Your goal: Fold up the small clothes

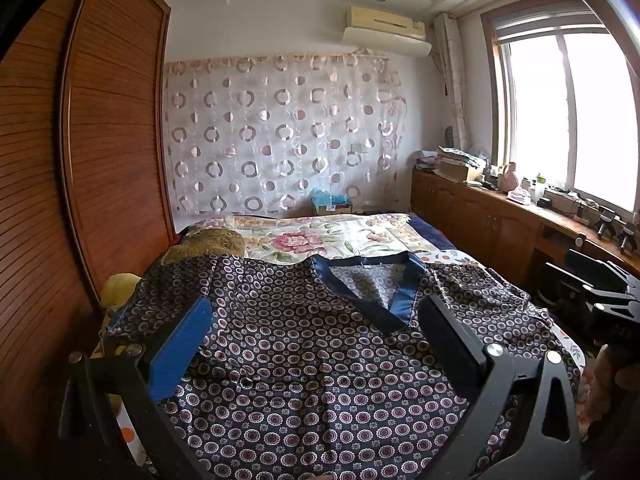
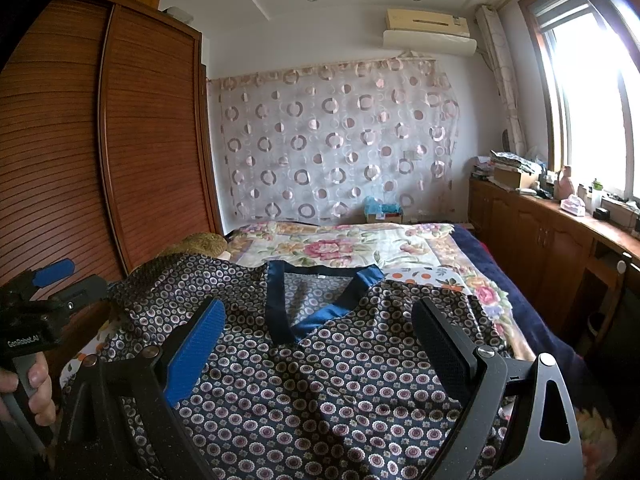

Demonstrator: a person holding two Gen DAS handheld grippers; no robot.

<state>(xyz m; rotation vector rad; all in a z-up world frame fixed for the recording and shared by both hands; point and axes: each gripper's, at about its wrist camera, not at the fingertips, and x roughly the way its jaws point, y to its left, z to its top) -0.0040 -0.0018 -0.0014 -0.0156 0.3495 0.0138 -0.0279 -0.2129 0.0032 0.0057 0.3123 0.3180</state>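
Left gripper [image 1: 316, 320] spread wide, nothing between its fingers, one blue pad [image 1: 182, 346] and one black; it hangs above the near part of the shirt [image 1: 304, 360]. Right gripper [image 2: 320, 324] likewise released, fingers well apart, empty, poised over the same garment. In the right wrist view the other tool shows at the left edge with a hand [image 2: 28, 384] around its handle. Shirt: dark, small circle print, blue V-neck collar [image 1: 360, 284] pointing away from the cameras, laid out flat and unfolded across the near end of the bed [image 2: 472, 248], sleeves spread to both sides, some wrinkles down the middle. Beyond the collar, a floral bedspread [image 1: 320, 236] covers the rest of the mattress; a brownish cushion [image 1: 216, 240] sits at its left edge, just beside the left sleeve. Wooden slatted wardrobe [image 1: 112, 140] runs along the left. Low wooden cabinet [image 2: 532, 228] along the right, cluttered on top, under a bright window [image 1: 568, 116]. Far wall: sheer curtain with ring pattern [image 1: 276, 136], small box [image 1: 332, 202] at its foot, air conditioner [image 1: 386, 30] above.
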